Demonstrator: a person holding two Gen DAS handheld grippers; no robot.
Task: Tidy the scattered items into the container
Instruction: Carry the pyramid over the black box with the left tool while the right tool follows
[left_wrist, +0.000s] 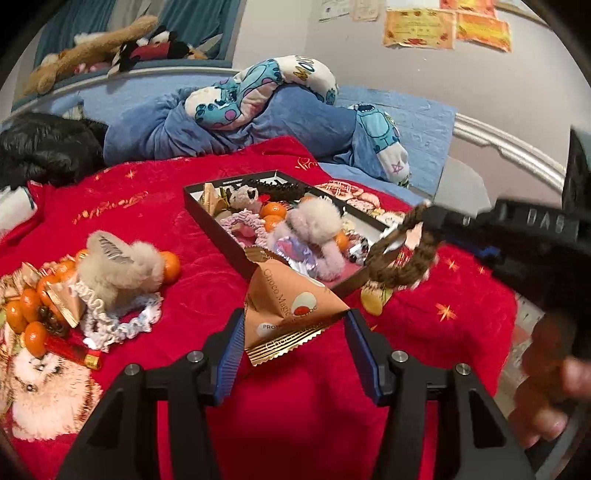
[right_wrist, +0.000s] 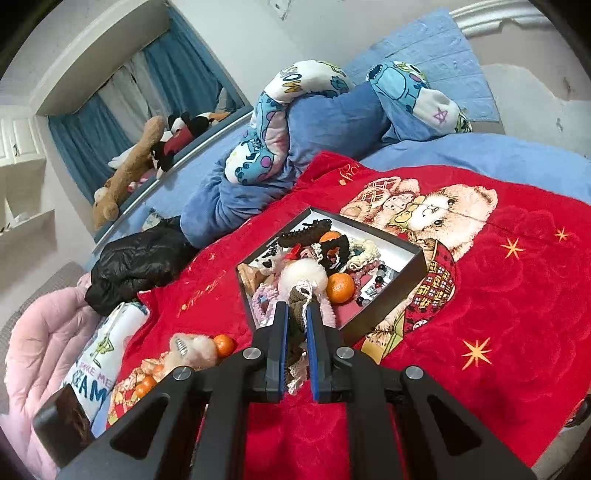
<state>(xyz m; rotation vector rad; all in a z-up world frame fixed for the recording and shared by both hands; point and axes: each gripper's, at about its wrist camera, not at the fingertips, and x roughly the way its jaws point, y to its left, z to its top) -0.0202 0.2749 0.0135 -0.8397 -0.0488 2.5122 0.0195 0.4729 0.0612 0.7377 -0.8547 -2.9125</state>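
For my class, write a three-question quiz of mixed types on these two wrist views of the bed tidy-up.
1. True or false: the right tongs are shut on a brown braided scrunchie.
2. Multiple choice: the Choco snack packet between the fingers of the left tongs is A) clamped tight, B) in an open gap, C) already inside the black box.
3. Fill in: the fluffy beige hair clip, still outside the box, lies on the ______ blanket.

Key: 1 true; 2 B; 3 red.
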